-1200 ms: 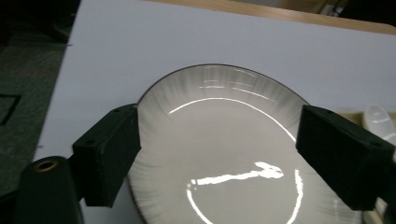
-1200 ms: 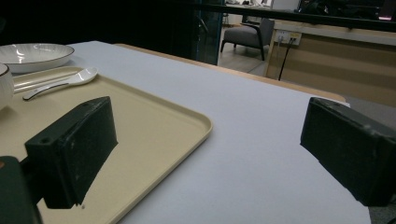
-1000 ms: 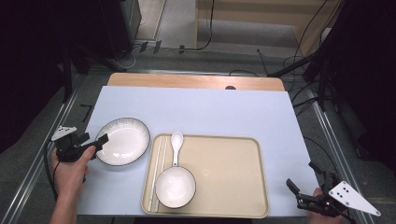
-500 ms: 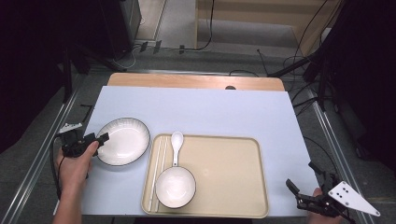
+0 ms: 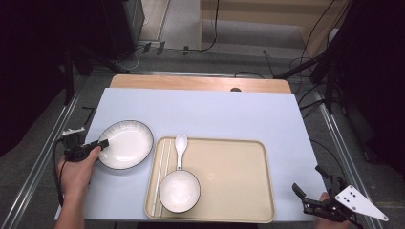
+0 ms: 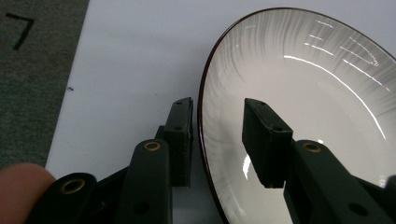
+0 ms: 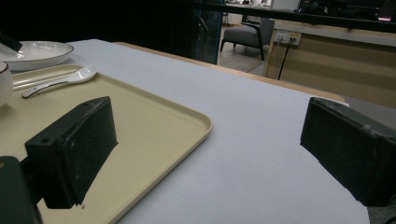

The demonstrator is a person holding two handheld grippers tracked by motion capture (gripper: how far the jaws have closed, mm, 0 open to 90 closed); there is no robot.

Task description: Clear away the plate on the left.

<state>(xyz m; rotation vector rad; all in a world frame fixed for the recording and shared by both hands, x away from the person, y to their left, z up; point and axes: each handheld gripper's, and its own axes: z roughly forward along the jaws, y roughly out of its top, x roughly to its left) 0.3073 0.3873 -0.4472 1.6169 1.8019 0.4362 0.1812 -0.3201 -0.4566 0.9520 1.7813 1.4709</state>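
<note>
One plate [image 5: 125, 144] lies on the worktop [image 5: 215, 112], left of one tray [image 5: 239, 191] (holding one bowl [image 5: 179, 192], one spoon [image 5: 180, 148]). Left gripper [image 6: 217, 135] jaws open, straddling the plate rim; right gripper [image 7: 208, 154] jaws open, empty

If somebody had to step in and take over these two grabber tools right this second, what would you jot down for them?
Left gripper: open, jaws straddling the near rim of the large white plate, one outside, one over the inside; not yet closed on it.
Right gripper: open, holding nothing, at the table's near right corner, off the tray.
Plate sits on the table just left of the tray. On the tray: small white bowl, white spoon, chopsticks along its left edge.
Done: left gripper lined up on the rim.
Left: probably close on the rim and lift the plate, perhaps onto the tray.
</note>
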